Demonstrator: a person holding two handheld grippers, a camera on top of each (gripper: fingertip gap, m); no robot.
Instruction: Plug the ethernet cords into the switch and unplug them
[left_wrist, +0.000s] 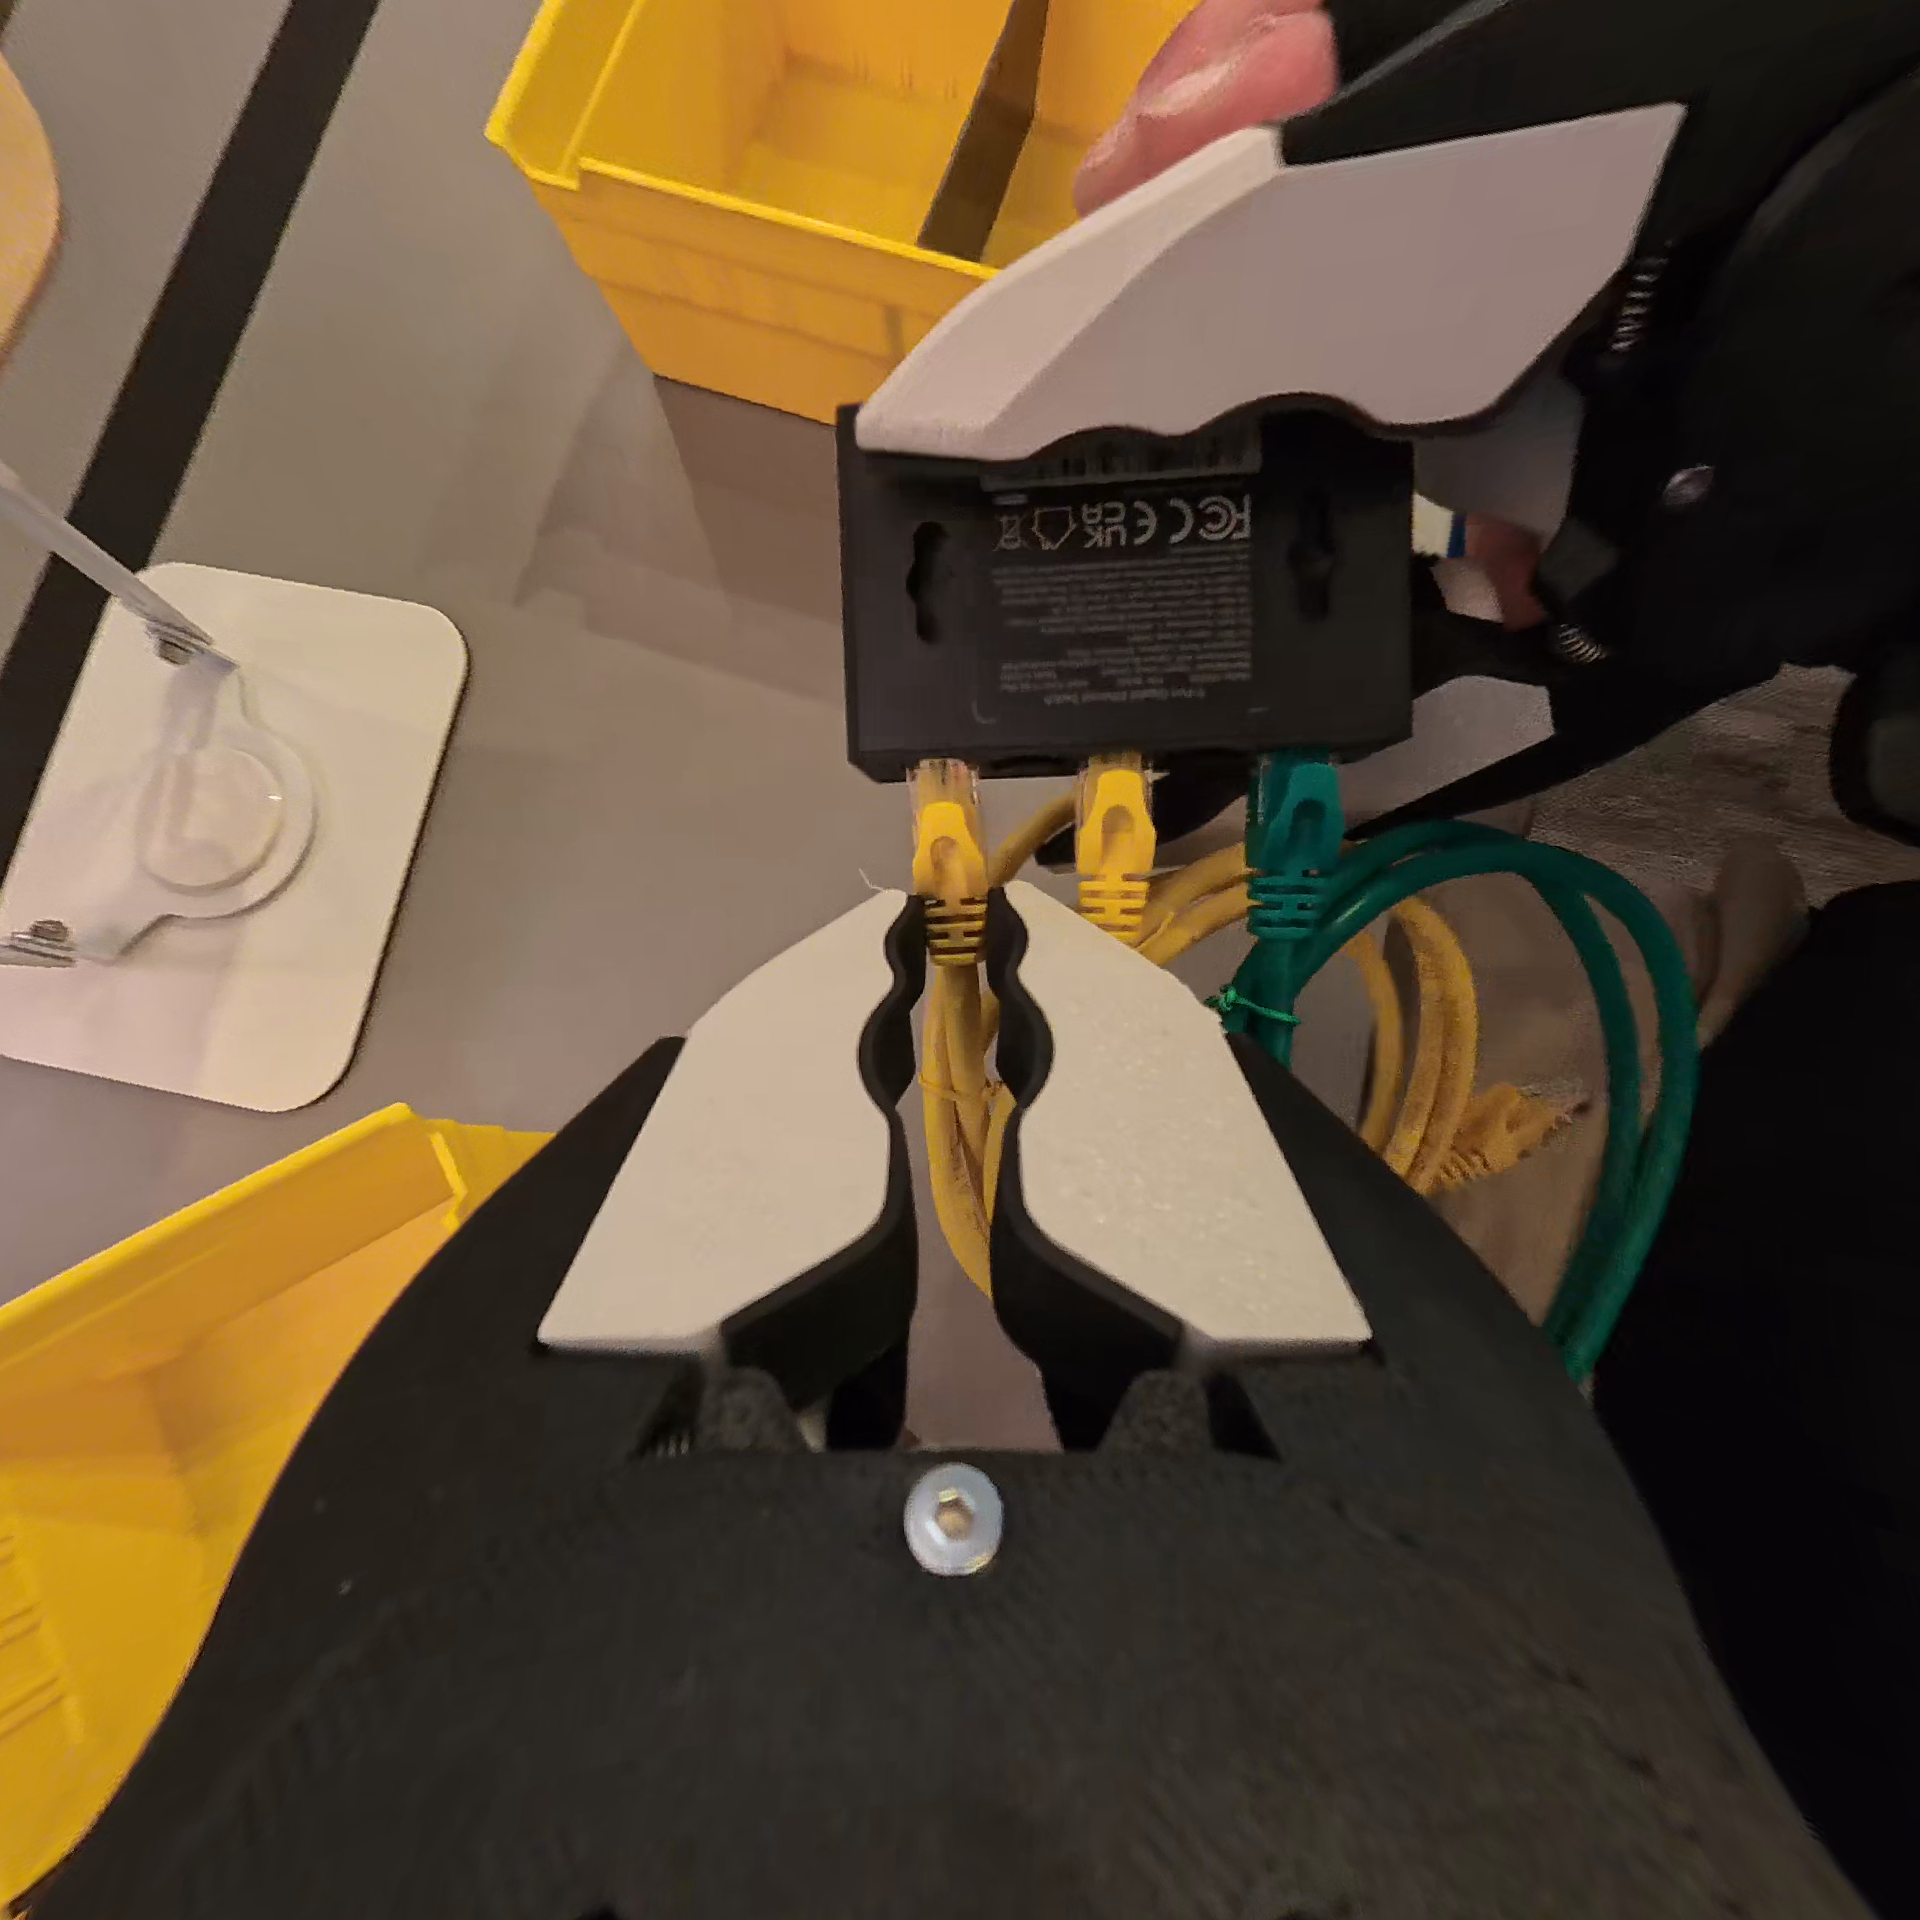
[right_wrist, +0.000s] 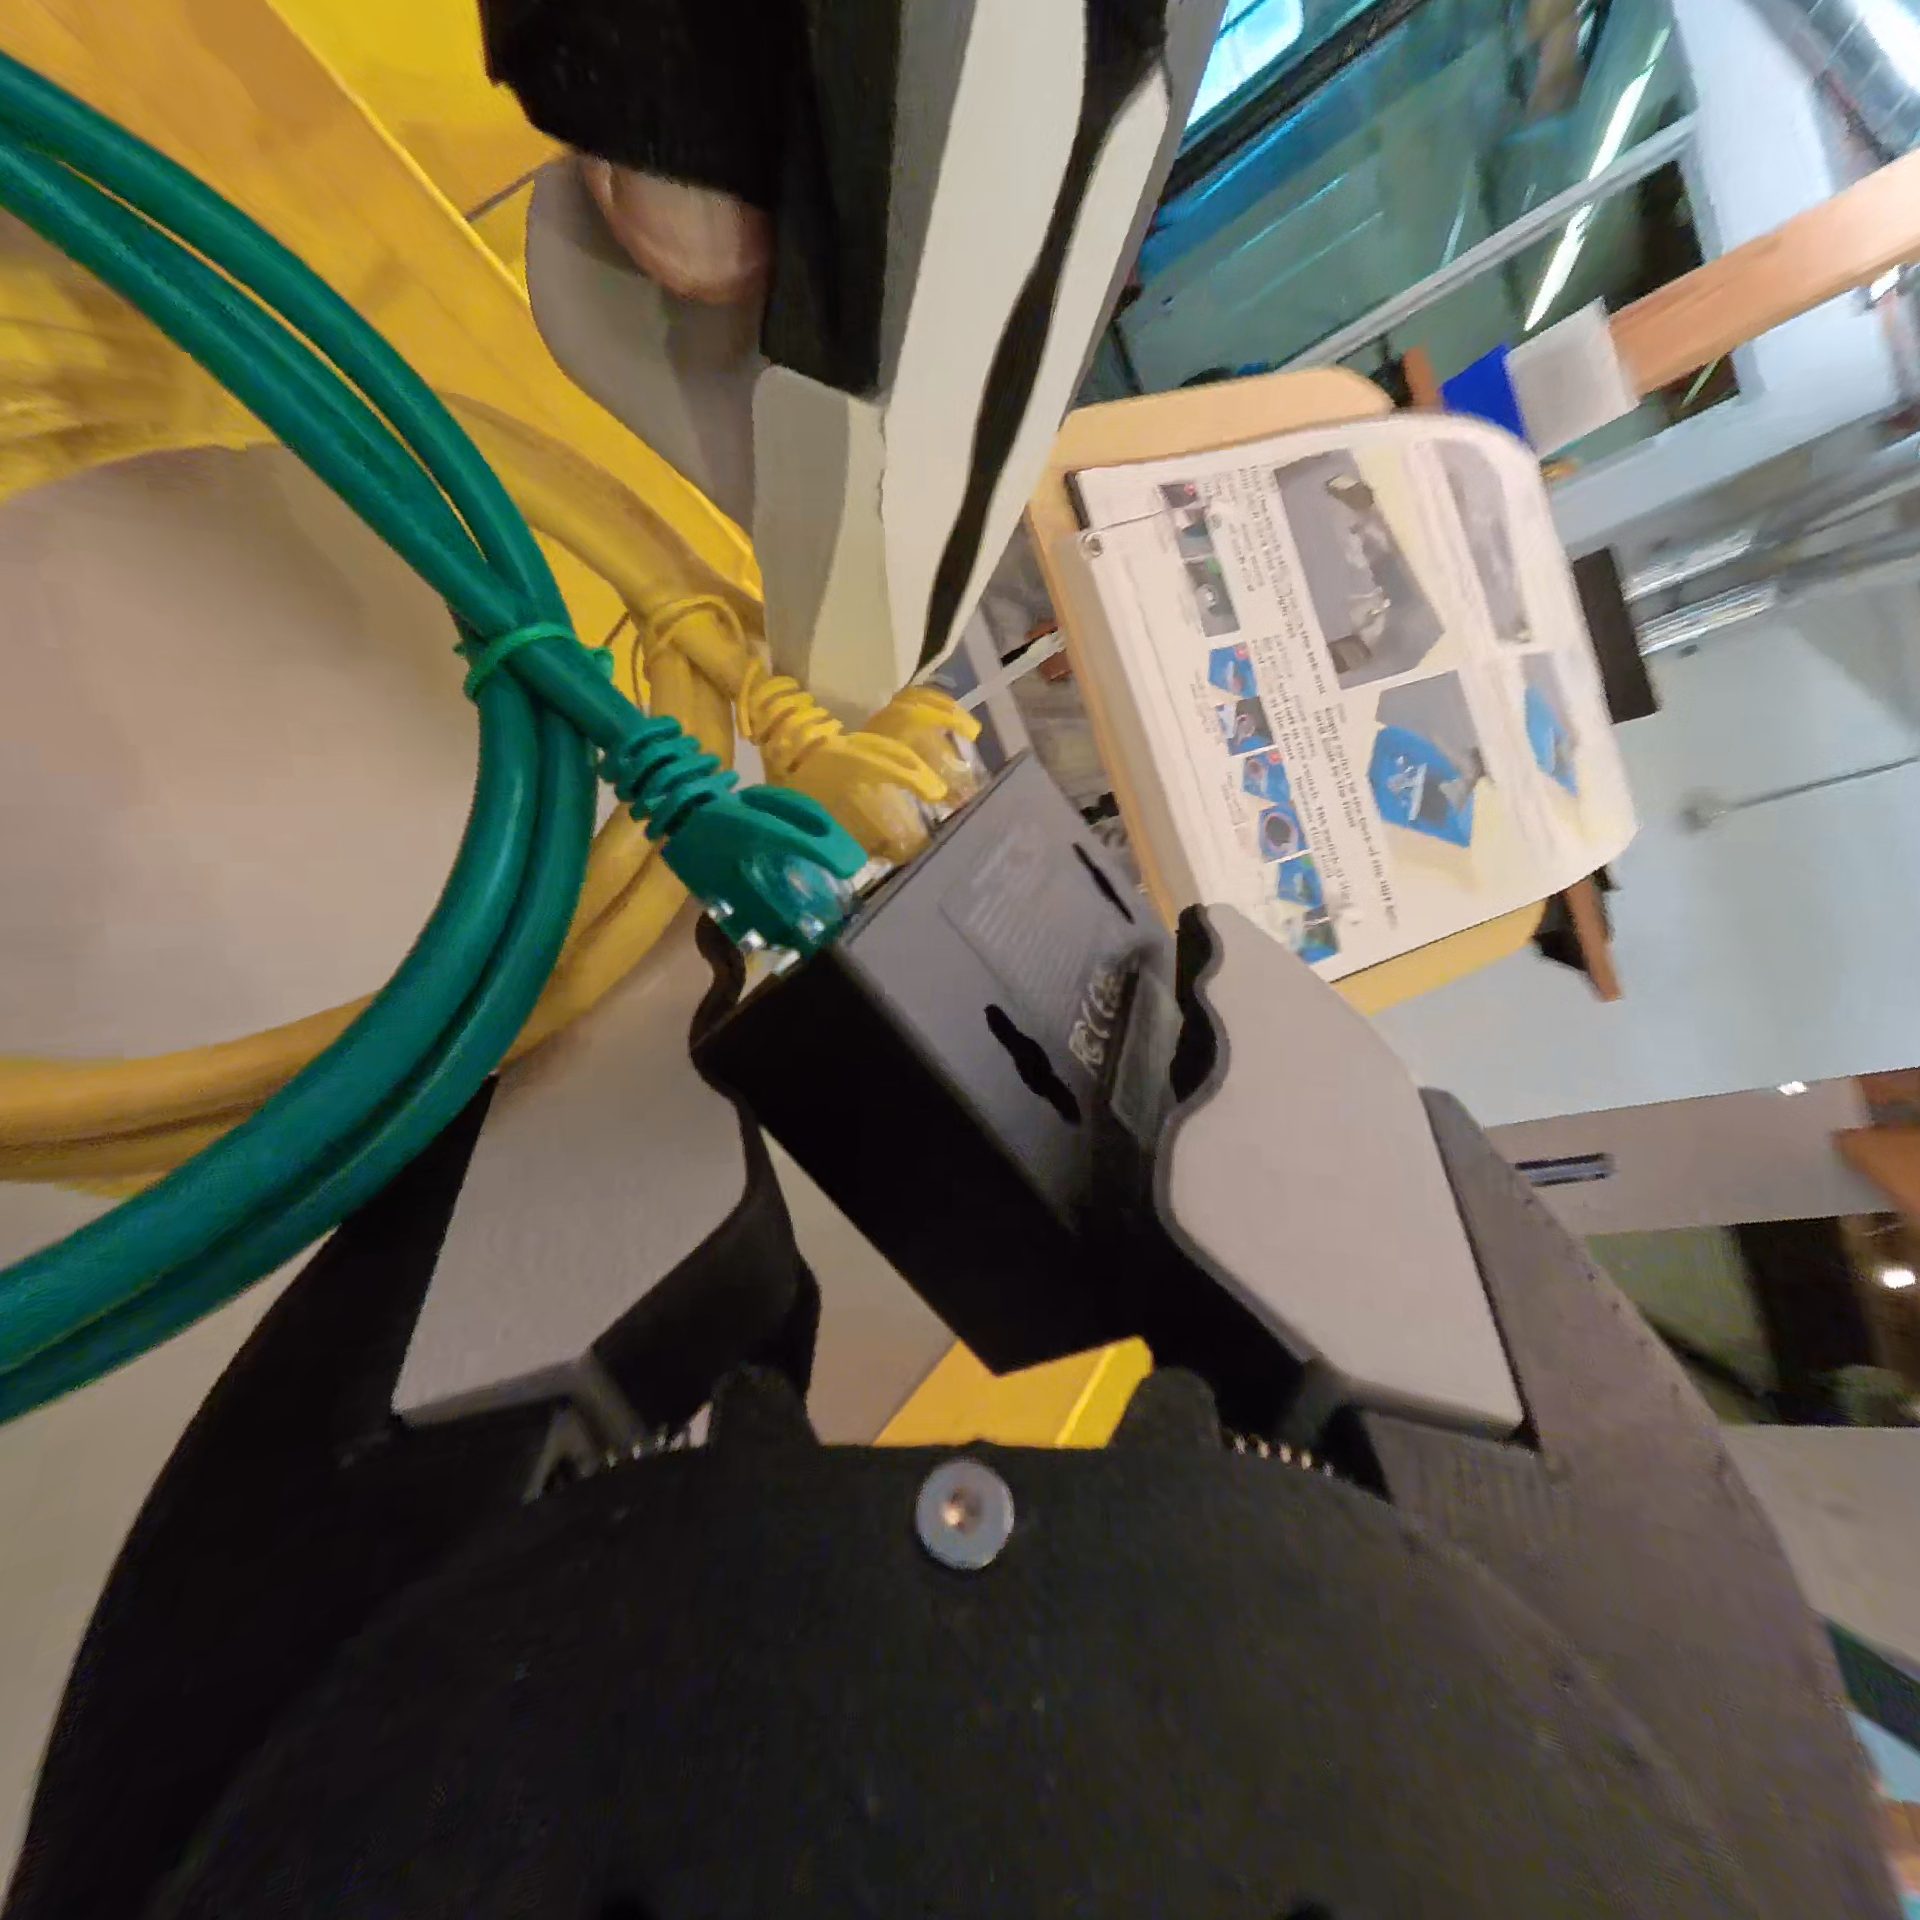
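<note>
A black switch (left_wrist: 1127, 613) is held in the air, underside up, by my right gripper (right_wrist: 951, 987), which is shut on its body (right_wrist: 935, 1122). Three cords hang from its port side: a left yellow plug (left_wrist: 940, 831), a middle yellow plug (left_wrist: 1114, 831) and a green plug (left_wrist: 1291, 831). My left gripper (left_wrist: 954, 925) is shut on the strain-relief boot of the left yellow cord, just below the switch. In the right wrist view the green plug (right_wrist: 764, 862) and the yellow plugs (right_wrist: 883, 769) enter the switch, and the left gripper's finger (right_wrist: 966, 343) reaches in from above.
A yellow bin (left_wrist: 769, 187) stands behind the switch and another yellow bin (left_wrist: 208, 1351) at lower left. A white base with a clear stand (left_wrist: 229, 821) sits on the grey table at left. Coiled yellow and green cable (left_wrist: 1475, 1039) hangs at right. A wooden board with printed sheets (right_wrist: 1340, 686) stands beyond.
</note>
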